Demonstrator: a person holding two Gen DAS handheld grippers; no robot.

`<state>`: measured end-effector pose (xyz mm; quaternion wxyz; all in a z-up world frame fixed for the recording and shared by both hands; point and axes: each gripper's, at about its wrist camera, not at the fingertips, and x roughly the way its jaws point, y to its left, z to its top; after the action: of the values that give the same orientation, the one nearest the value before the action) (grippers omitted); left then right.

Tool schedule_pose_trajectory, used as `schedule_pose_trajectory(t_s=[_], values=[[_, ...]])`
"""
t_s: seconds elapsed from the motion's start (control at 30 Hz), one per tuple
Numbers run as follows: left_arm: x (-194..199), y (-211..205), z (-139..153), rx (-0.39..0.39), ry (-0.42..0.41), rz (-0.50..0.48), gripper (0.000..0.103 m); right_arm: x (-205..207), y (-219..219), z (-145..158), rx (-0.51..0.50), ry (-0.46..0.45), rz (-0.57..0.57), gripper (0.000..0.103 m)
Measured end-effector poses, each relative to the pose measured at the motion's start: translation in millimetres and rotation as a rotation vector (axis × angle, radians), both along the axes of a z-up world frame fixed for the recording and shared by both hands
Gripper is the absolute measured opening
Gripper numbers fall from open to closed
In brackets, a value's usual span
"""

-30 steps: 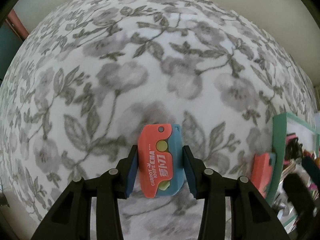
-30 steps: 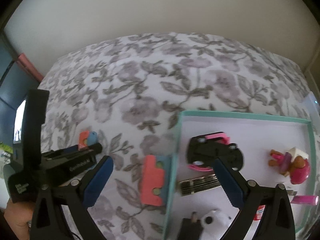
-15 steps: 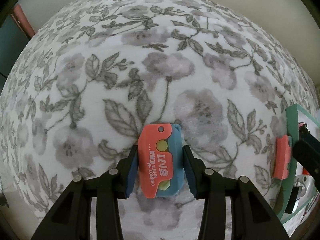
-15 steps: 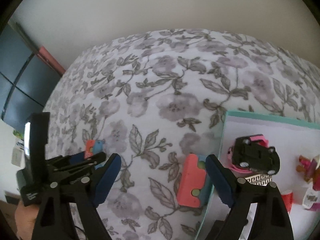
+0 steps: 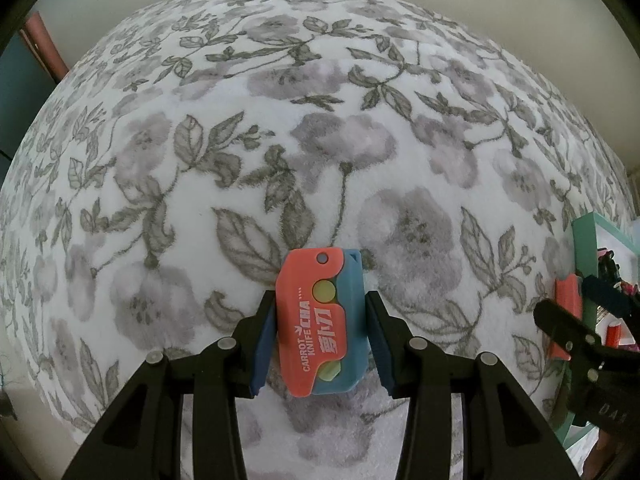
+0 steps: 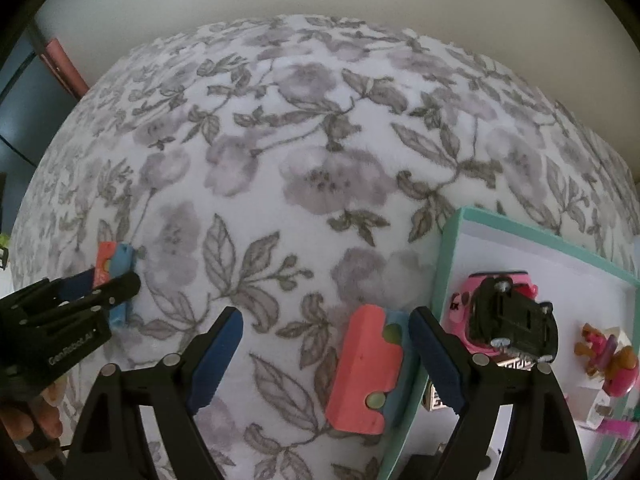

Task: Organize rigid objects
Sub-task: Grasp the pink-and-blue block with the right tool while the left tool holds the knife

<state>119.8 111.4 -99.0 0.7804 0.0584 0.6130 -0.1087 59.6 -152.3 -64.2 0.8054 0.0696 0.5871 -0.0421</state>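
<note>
Left hand-held gripper [image 5: 322, 338] is clamping a coral-and-blue carrot knife toy [image 5: 322, 322] between both blue pads [image 5: 264, 350]; I'm seeing contact on both long sides, printed "CARROT KNIFE" face pointing at the camera. It's sitting low over the floral cloth [image 5: 320, 140]; I can't tell whether the toy is touching the fabric or hanging just above it. I'm keeping "bench" out of this, since the surface under the cloth isn't identifiable.

Right hand-held gripper [image 6: 326, 360] is spread wide and gripping nothing. A second carrot knife toy [image 6: 366, 372] is lying flat on the cloth between its fingers, close to the right-side pad [image 6: 436, 360] and well apart from the other one. I can't tell if that pad is touching it. The toy is lying just beside the outer wall of the teal-rimmed tray [image 6: 448, 264], possibly against it.

Inside the tray I'm seeing a pink-and-black toy car [image 6: 508, 320] near the left wall, a small pink-and-brown figure [image 6: 612, 364] further right, and a patterned metallic piece partly hidden behind the finger.

From the right wrist view, the left gripper and its toy are showing at far left, well apart from the tray.
</note>
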Motion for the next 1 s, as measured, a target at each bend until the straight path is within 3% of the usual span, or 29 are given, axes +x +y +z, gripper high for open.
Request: schedule_pose_trajectory(t_s=[0.1,0.2,0.33,0.53,0.63,0.83,1.0], values=[[-1,0,0,0.000,0.000,0.002,0.045,-3,1,1,0.033,0.004,0.004,0.088],[0,0,-1,0.004,-0.002,0.002,0.045,-6,4,6,0.142,-0.024,0.009,0.087],[1,3,1,0.003,-0.003,0.003,0.045,-2,11,12,0.048,-0.060,0.041,0.086],[-3,1,5,0.010,-0.006,0.002,0.045,2,7,0,0.006,-0.042,0.029,0.086],[-5,1,7,0.012,-0.007,0.002,0.045,0,5,1,0.034,-0.033,0.021,0.088],[-2,1,4,0.016,-0.009,-0.001,0.045,-6,3,6,0.238,-0.048,0.043,0.087],[-1,3,6,0.018,-0.010,-0.002,0.045,-8,-1,13,0.158,-0.055,0.018,0.087]])
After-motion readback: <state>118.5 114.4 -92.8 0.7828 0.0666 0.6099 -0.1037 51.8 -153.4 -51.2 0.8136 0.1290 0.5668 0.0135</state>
